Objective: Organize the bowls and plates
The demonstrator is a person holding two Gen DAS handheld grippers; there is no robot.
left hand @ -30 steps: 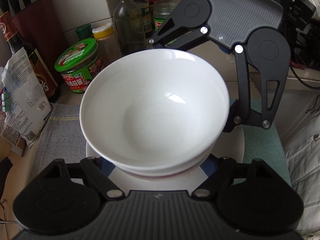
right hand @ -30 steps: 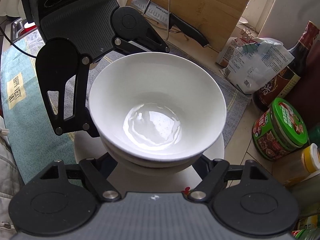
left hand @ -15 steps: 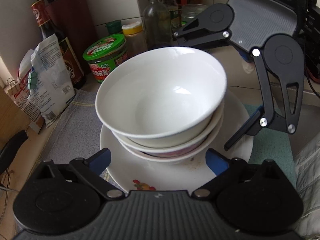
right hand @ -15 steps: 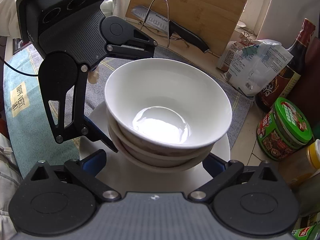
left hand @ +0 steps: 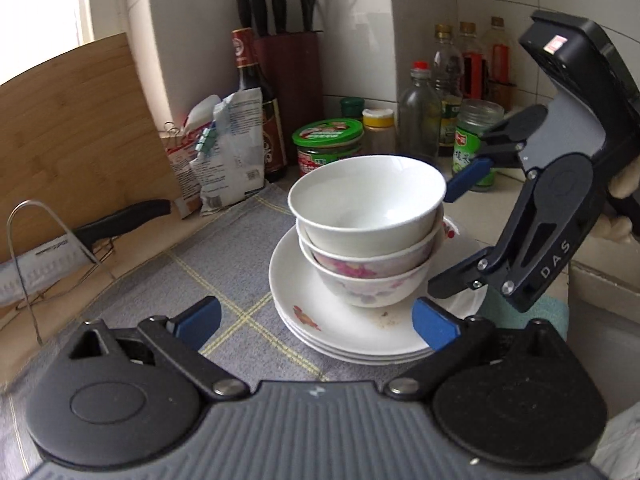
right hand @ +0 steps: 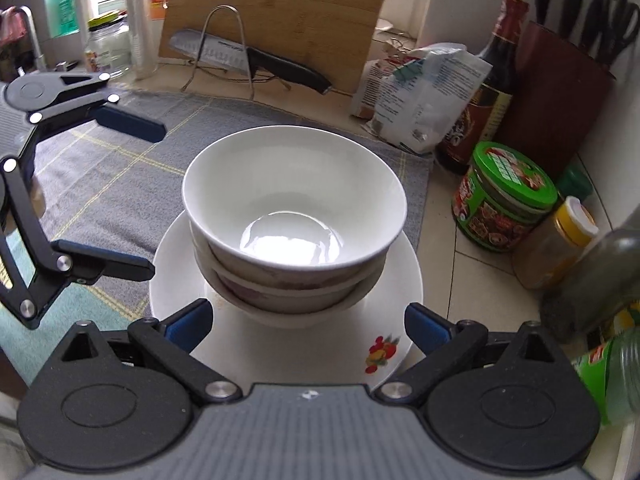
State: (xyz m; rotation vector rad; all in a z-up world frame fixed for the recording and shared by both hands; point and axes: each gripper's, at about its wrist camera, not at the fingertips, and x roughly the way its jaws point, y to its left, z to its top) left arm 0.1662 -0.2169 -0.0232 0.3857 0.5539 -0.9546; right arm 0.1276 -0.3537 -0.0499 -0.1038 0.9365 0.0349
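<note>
Standing clear of bowl stack (left hand: 366, 232) rim: both tongs, wide apart.

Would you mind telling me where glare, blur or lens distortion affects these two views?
Left wrist view: window light washes out the top-left corner, the cutting board bows with fisheye curve, and the top bowl looks slightly soft. Right wrist view: a bright glare patch sits in the top bowl's bottom, and the bottles at the right edge are blurred.

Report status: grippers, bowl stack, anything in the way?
Left gripper open, empty. Right gripper open, empty. White bowl nested atop two bowls on stacked plates, nothing touching it. No obstruction between jaws and stack.
</note>
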